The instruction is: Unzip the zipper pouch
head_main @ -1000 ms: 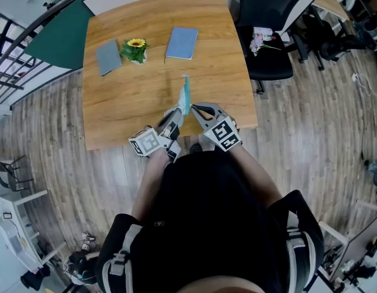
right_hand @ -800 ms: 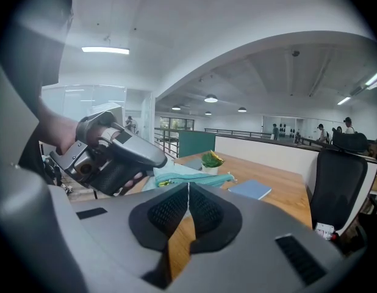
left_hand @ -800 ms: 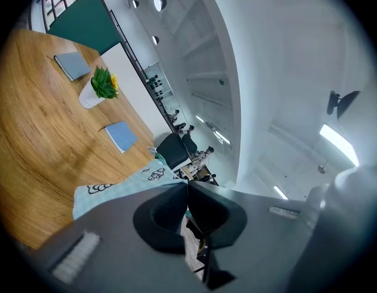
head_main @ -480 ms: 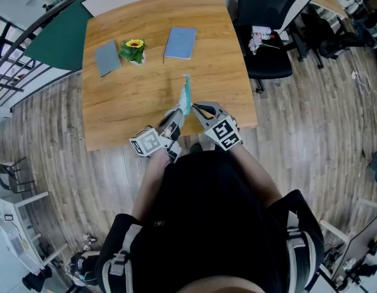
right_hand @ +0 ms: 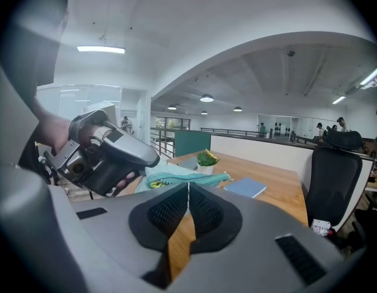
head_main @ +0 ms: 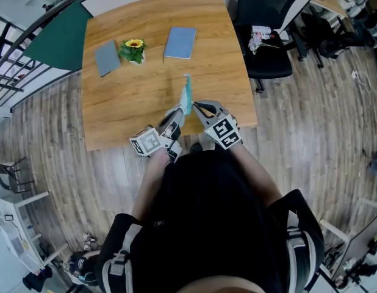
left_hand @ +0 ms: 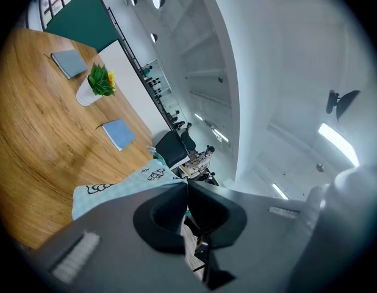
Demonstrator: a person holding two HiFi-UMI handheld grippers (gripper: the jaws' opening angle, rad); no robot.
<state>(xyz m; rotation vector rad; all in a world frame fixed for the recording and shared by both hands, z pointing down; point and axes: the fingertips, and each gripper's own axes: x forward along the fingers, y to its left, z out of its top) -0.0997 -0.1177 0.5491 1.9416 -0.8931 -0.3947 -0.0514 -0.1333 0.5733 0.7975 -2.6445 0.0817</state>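
Left gripper (head_main: 178, 113): jaws pinching the near end of the pouch (head_main: 186, 93), probably to anchor it.
Pouch: teal, on edge, zipper up, over tabletop (head_main: 127, 102) near edge.
Right gripper (head_main: 196, 107): jaws pressed together beside the zipper; grip on pull unclear.

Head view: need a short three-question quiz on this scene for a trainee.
1. Multiple choice: what stands between the grey notebook and the blue notebook on the table? A, a mug; B, a potted sunflower; C, a stapler.
2. True or false: the left gripper has its jaws wide apart.
3. What colour is the zipper pouch?

Key
1. B.
2. False: its jaws are closed on the zipper pouch.
3. Teal.
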